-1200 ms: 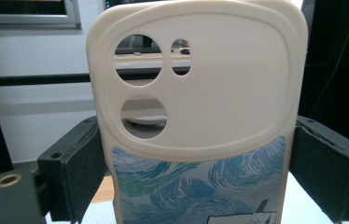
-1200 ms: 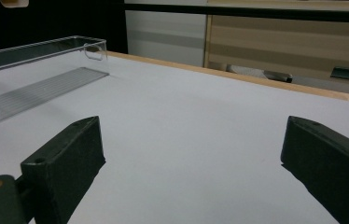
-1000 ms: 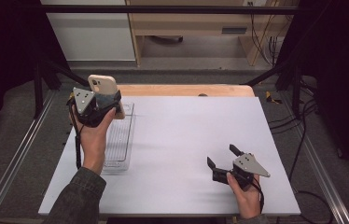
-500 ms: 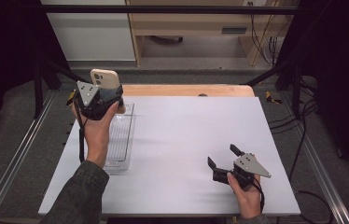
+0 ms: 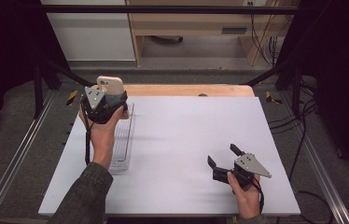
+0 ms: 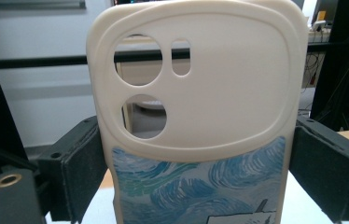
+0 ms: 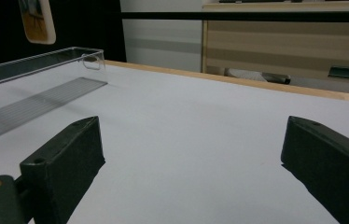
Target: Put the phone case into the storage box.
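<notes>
A cream-coloured phone case with a blue swirl-painted back [image 6: 196,116] is held upright in the left gripper [image 5: 103,103], the jaws pressed against its two long edges. Its long axis runs vertically, the camera cut-outs at the top end and the painted back turned toward the gripper's own camera. In the high view the case [image 5: 110,85] is seen raised above the far end of a clear, ribbed plastic tray [image 5: 122,140], which lies lengthwise, near to far, on the left part of the white table [image 5: 186,140]. The coming move is judged to turn on this — the tray lies directly below the held case, so a lowering with the case tipped along the tray's length would be called for. The right gripper [image 5: 224,164] rests on the table at the near right, well apart, its jaws spread wide with nothing between them.
</notes>
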